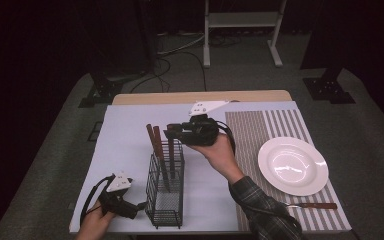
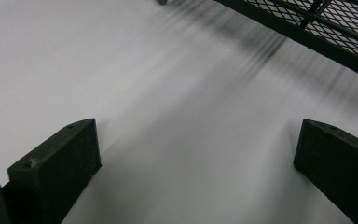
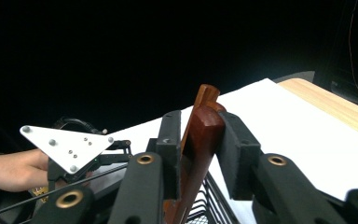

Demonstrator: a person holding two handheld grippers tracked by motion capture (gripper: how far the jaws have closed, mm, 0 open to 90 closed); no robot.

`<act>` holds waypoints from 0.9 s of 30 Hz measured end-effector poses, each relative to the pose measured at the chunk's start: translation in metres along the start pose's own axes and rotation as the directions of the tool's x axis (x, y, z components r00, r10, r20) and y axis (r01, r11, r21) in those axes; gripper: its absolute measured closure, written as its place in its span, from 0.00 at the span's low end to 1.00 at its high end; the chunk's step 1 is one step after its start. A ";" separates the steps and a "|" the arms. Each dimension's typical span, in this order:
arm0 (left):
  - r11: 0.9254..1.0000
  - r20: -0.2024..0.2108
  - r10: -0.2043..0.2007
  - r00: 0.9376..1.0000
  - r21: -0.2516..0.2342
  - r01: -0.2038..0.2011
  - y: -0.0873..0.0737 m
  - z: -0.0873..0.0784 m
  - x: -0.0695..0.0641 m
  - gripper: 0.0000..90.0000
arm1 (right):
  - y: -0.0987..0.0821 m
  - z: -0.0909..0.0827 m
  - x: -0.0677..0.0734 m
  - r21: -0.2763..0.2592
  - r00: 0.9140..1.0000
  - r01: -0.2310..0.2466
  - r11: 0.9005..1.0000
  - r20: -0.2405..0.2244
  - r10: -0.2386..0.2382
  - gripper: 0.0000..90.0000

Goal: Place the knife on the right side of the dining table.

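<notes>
A black wire cutlery basket (image 1: 165, 200) stands on the white mat (image 1: 127, 150) near the front edge. Three wooden-handled utensils stand upright in it. My right gripper (image 1: 171, 133) hovers over the basket's top, shut on the nearest wooden handle (image 3: 203, 135), its pads pressing both sides. Two more handles (image 1: 153, 137) rise just left of it. My left gripper (image 1: 141, 205) rests low beside the basket's front left corner, jaws wide apart over the bare mat (image 2: 191, 93) with nothing between them. The basket's mesh (image 2: 326, 32) lies just ahead of it.
A white plate (image 1: 292, 167) sits on a striped placemat (image 1: 275, 125) at the right. A wooden-handled knife (image 1: 315, 205) lies in front of the plate. The left gripper's grey plate (image 3: 67, 147) shows beyond the basket, with a hand behind it.
</notes>
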State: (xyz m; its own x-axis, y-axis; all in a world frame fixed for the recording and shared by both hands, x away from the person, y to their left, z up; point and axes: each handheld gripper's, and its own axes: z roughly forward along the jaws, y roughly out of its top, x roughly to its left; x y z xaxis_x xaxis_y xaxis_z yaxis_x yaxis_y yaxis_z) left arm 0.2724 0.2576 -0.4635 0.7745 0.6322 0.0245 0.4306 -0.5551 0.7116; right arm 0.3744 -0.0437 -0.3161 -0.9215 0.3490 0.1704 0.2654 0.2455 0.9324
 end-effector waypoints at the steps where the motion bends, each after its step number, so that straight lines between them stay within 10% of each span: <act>1: 1.000 0.000 0.000 1.000 0.000 0.000 0.000 0.000 0.000 0.00 | 0.000 -0.001 0.001 -0.001 1.000 0.002 1.000 -0.001 -0.002 0.80; 27: 1.000 0.000 0.000 1.000 0.002 0.000 0.000 0.000 0.000 0.00 | 0.005 -0.009 0.022 -0.032 1.000 0.018 0.999 -0.021 -0.019 0.89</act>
State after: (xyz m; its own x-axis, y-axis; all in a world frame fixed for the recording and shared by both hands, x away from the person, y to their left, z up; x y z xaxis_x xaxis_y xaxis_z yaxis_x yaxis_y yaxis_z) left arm 0.2723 0.2576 -0.4635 0.7746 0.6320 0.0246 0.4311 -0.5562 0.7105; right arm 0.3528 -0.0431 -0.3045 -0.9321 0.3251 0.1595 0.2394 0.2226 0.9451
